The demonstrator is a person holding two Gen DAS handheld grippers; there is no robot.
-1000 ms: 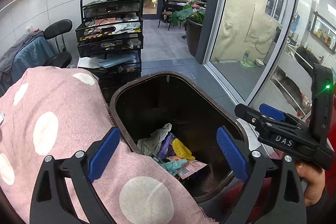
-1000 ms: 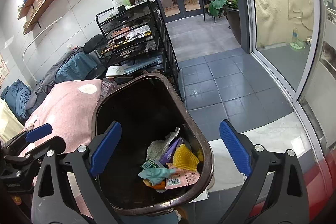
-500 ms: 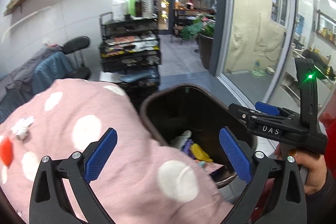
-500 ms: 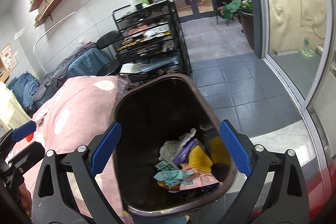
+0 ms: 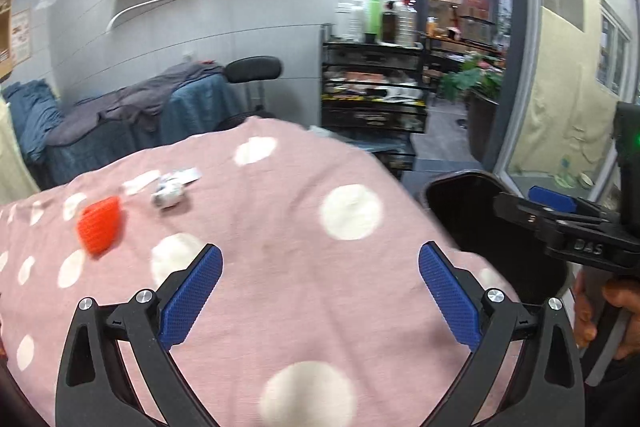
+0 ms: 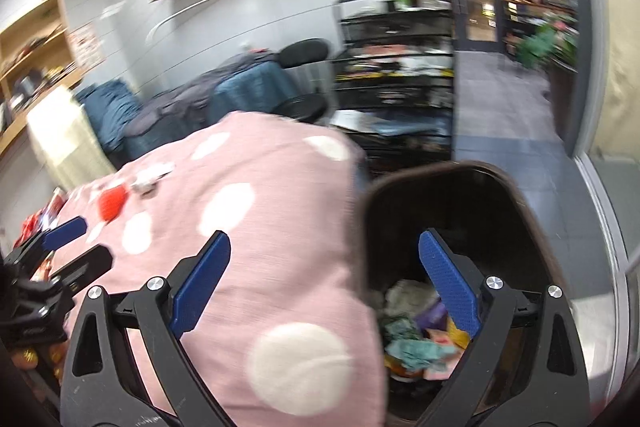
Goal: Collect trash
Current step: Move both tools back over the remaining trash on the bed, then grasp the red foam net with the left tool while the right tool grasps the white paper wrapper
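Two scraps of trash lie on the pink polka-dot cover [image 5: 304, 227], well toward its far left side: an orange foam net sleeve [image 5: 99, 225] and, just beside it, a crumpled white wrapper [image 5: 168, 191] with a flat paper strip [image 5: 188, 175] touching it. The dark trash bin [image 6: 500, 203] stands against the right edge of the cover, close enough that a picked piece needs only a short carry, and it already holds crumpled paper, a teal wrapper and other colourful scraps at its bottom. The left gripper [image 5: 320, 291] hangs above the middle of the cover with its blue pads spread fully apart and nothing between them — released, and aimed toward the scraps, which I judge to be the next pickup. The right gripper [image 6: 324, 283] is likewise wide and empty, straddling the cover's edge and the bin rim. Motion blur smears both views — fine detail on the wrapper cannot be read.
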